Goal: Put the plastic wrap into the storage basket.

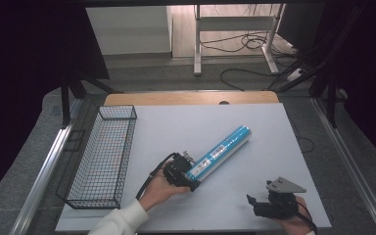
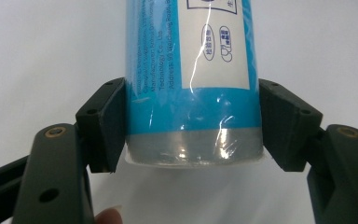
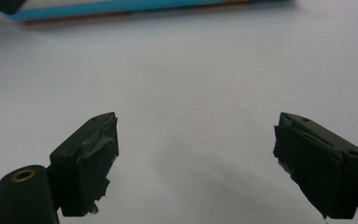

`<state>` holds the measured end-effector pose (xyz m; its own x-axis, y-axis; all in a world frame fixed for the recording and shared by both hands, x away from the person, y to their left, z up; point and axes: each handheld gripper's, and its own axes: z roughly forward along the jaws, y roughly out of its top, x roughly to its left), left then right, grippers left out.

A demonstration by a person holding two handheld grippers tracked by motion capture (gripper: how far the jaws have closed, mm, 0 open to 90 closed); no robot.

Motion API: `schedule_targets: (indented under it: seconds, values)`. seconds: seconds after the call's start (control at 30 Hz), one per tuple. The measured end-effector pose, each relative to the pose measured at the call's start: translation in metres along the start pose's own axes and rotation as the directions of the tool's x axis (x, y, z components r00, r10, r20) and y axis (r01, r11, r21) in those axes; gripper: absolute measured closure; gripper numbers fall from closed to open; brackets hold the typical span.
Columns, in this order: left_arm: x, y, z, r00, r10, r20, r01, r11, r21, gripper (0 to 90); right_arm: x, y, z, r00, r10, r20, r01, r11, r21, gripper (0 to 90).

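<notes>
A long blue tube with a white label (image 1: 220, 149) lies diagonally on the white table top (image 1: 259, 122), its far end pointing to the back right. My left gripper (image 1: 190, 177) is shut on its near end. In the left gripper view both black pads press the sides of the tube (image 2: 193, 93), just above its clear wrapped end. My right gripper (image 1: 253, 203) stands open at the front right, apart from the tube, with nothing between its jaws (image 3: 196, 140). A strip of the tube (image 3: 121, 7) crosses the top of the right gripper view.
A black wire basket (image 1: 103, 156) stands along the table's left edge, close to my left hand. A wooden edge (image 1: 191, 98) runs behind the white top. Metal rails flank the table on both sides, and cables lie on the floor beyond.
</notes>
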<state>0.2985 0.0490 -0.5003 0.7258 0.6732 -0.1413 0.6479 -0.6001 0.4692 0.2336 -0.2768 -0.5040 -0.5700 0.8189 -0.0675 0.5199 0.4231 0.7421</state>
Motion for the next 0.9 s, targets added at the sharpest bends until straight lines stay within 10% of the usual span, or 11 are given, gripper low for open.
schedule_targets:
  seconds: [0.4,0.63,0.9]
  values:
    - [-0.001,-0.049,-0.024,1.0000,0.001,0.002,-0.001,1.0000,0.007,31.4,0.002,0.001,0.001,1.0000,-0.004,0.000,0.004,1.000,0.003,14.2]
    - [-0.001,-0.037,-0.022,1.0000,0.003,0.007,-0.003,0.9999,0.014,23.8,0.002,0.002,0.002,1.0000,-0.005,0.000,0.005,1.000,0.003,14.1]
    - [-0.002,0.011,-0.013,0.9998,0.002,0.021,-0.002,1.0000,0.010,15.2,0.001,0.002,0.004,1.0000,-0.009,0.000,0.009,1.000,0.008,14.0]
